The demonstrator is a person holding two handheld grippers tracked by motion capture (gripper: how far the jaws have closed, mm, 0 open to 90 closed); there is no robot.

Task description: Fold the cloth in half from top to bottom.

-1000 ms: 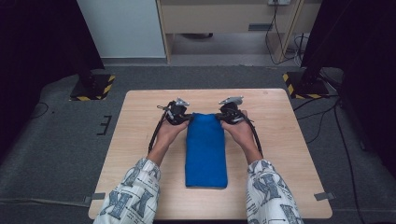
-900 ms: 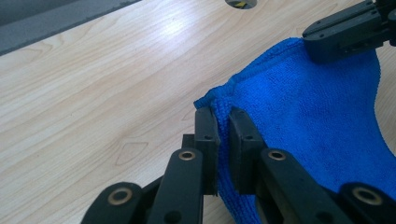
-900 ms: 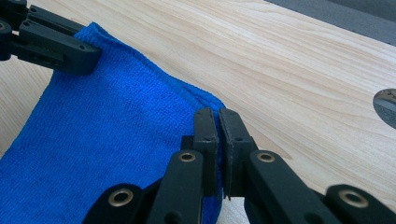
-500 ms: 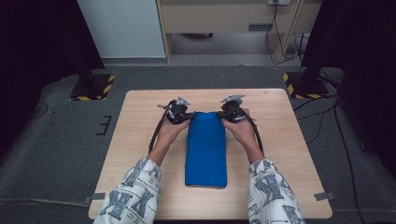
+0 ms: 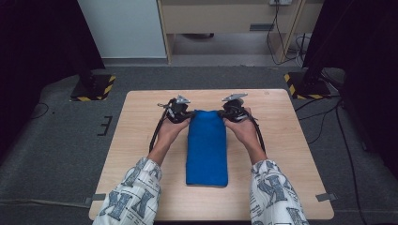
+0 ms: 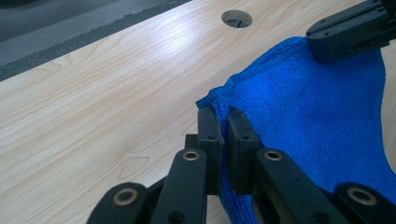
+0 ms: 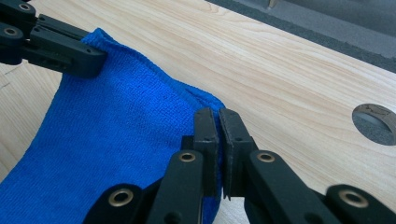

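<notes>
I count one blue towel (image 5: 206,145) on the wooden table (image 5: 281,140), folded into a long strip that runs from the far middle of the tabletop back toward me. Two grippers are on it, one at each far corner. My left gripper (image 5: 180,112) sits at the towel's far left corner; in the left gripper view (image 6: 223,125) its two black jaws stand almost together with a fold of blue cloth pinched between them. My right gripper (image 5: 231,112) sits at the far right corner, and in the right gripper view (image 7: 218,122) its two jaws are likewise nearly closed, clamped on the towel's edge. Each gripper view also catches the other gripper's jaws on the opposite corner, farther off. Two hands carry the grippers, coming out of two patterned sleeves (image 5: 136,192) at the near edge. One round hole (image 7: 376,123) is cut in the tabletop beyond the right corner. Two yellow-and-black striped stand bases (image 5: 94,86) rest on the grey floor, one past each far corner of the table.
</notes>
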